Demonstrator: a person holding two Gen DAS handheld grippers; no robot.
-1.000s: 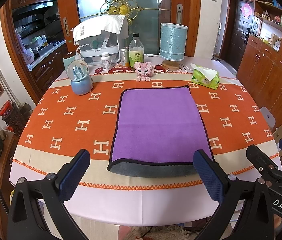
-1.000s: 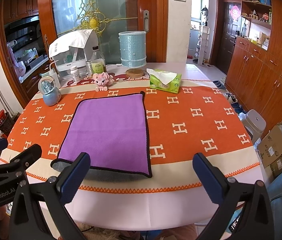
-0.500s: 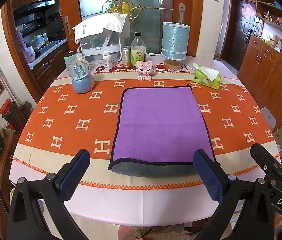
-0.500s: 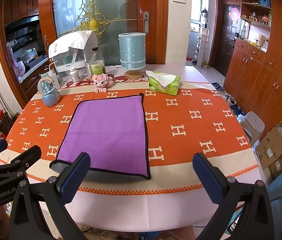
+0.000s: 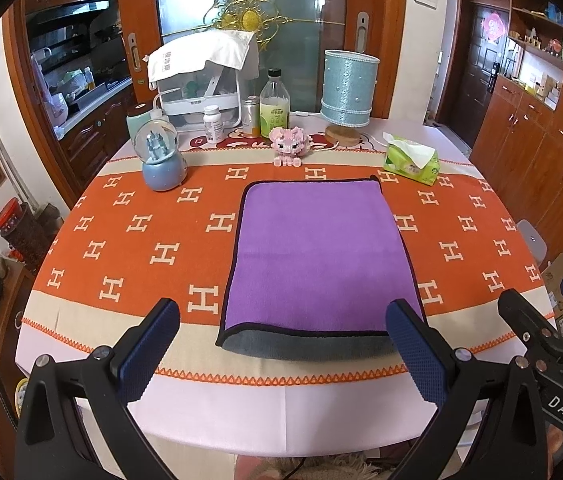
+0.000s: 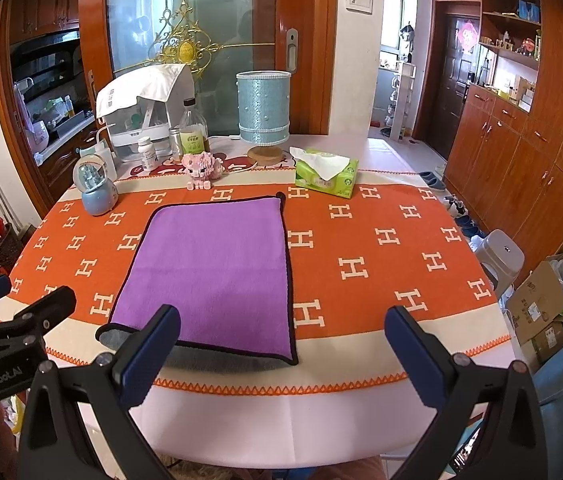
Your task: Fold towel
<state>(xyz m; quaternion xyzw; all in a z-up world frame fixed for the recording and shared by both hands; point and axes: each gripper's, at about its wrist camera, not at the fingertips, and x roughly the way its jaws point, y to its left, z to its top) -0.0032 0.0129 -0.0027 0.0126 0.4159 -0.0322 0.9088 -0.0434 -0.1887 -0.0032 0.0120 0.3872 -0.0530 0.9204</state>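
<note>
Over the last second both views drifted slightly: the towel (image 5: 321, 256) slid a little lower and nearer in each frame, so the left tool (image 5: 283, 354) and right tool (image 6: 281, 354) eased slightly toward the counter (image 5: 281, 412).

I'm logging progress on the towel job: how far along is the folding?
Done: the purple towel looks folded once, its grey underside showing along the near edge. In hand: nothing; the left hand-held gripper and right hand-held gripper hang open in front of it. Left: any further fold, not yet begun.
</note>
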